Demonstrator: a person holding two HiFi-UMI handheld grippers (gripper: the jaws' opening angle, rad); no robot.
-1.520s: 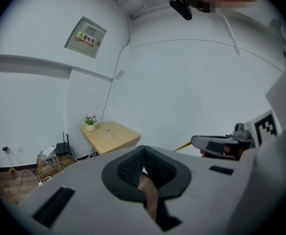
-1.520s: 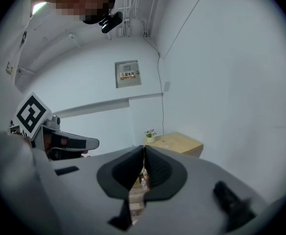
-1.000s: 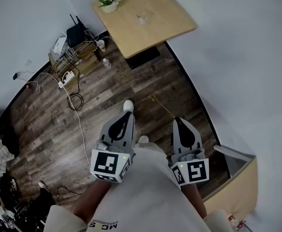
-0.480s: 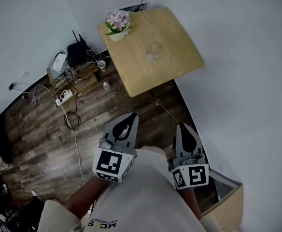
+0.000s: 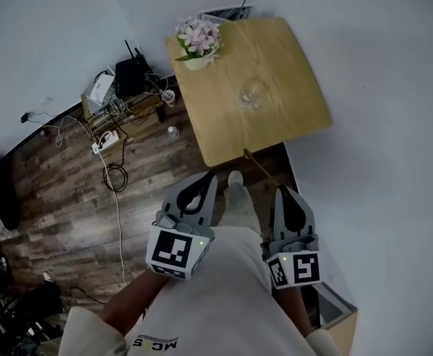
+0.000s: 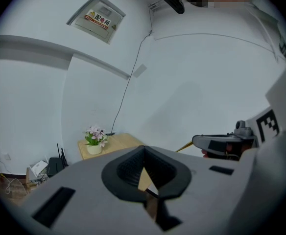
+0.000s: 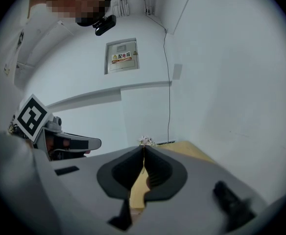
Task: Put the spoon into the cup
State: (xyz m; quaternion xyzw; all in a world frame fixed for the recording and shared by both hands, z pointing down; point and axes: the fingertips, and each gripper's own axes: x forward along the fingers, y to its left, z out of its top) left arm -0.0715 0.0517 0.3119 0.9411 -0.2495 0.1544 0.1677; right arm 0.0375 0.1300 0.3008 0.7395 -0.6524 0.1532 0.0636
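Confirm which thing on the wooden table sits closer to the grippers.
The clear glass cup, near the middle of the table; the potted pink flowers stand at its far corner.

My left gripper [image 5: 207,177] and right gripper [image 5: 282,191] are grey, black-padded, with black-and-white marker cubes [image 5: 173,249]; my shirt [image 5: 224,302] is cream.

Left gripper [image 5: 207,178] and right gripper [image 5: 282,191] held low in front of torso, side by side, apart, both pointing forward. Left jaws pressed tip to tip, nothing between. Right jaws closed on spoon [image 5: 258,167], thin handle projecting ahead of tips. Forearms [image 5: 131,310] bent in close to body. Marker cubes face up.
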